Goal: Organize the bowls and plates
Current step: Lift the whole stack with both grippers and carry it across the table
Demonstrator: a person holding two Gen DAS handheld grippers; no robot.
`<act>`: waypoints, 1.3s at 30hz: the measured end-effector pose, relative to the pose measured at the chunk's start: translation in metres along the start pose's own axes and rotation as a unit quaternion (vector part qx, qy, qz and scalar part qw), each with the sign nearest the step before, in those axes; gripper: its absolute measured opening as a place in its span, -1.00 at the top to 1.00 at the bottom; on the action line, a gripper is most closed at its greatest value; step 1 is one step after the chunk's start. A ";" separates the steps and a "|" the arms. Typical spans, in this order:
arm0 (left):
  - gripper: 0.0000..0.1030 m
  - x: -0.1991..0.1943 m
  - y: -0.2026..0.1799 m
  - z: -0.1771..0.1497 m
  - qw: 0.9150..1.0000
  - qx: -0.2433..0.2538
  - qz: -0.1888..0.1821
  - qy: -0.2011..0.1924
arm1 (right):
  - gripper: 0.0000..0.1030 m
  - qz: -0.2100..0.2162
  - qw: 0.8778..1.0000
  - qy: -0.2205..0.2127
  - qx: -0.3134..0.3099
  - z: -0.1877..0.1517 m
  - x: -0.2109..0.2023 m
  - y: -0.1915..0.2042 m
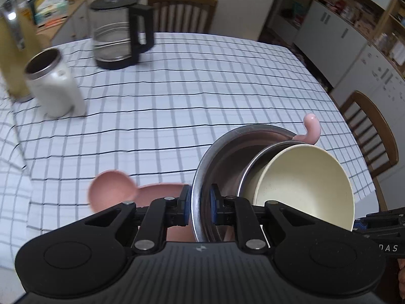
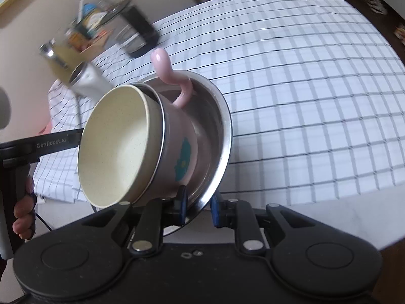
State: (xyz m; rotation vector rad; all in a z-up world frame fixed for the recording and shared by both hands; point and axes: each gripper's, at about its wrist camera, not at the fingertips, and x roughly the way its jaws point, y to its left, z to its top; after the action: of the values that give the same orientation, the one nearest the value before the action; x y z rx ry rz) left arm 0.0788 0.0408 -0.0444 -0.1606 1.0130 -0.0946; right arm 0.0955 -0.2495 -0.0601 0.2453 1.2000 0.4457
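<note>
We pinch the tilted steel bowl's (image 1: 217, 152) rim with both grippers (image 1: 199, 209) (image 2: 198, 207); the nested pink cup (image 2: 177, 147) and cream bowl (image 2: 119, 147) could slide out.

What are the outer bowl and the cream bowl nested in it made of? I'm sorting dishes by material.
Outer bowl: apparently stainless steel, with a shiny grey mirror-like rim and reflections. Cream bowl: matte, finely speckled surface, probably plastic or a fibre composite, though ceramic can't be excluded.
</note>
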 end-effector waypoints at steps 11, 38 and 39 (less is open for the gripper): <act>0.73 -0.012 0.065 -0.042 0.995 -0.078 0.055 -0.004 | 0.64 0.029 0.995 0.051 -0.081 0.011 0.050 0.059; 0.73 0.010 0.073 -0.075 0.994 -0.065 0.083 -0.003 | 0.52 -0.014 0.989 0.060 -0.136 0.003 0.089 0.073; 0.73 0.010 0.072 -0.075 0.994 -0.064 0.084 -0.004 | 0.52 -0.017 0.988 0.055 -0.140 0.004 0.087 0.073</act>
State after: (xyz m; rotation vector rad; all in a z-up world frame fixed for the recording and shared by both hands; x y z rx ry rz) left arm 0.0206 0.1037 -0.1045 -0.1907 1.0218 0.1244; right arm 0.1094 -0.1444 -0.1017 -0.0418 1.2312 0.5985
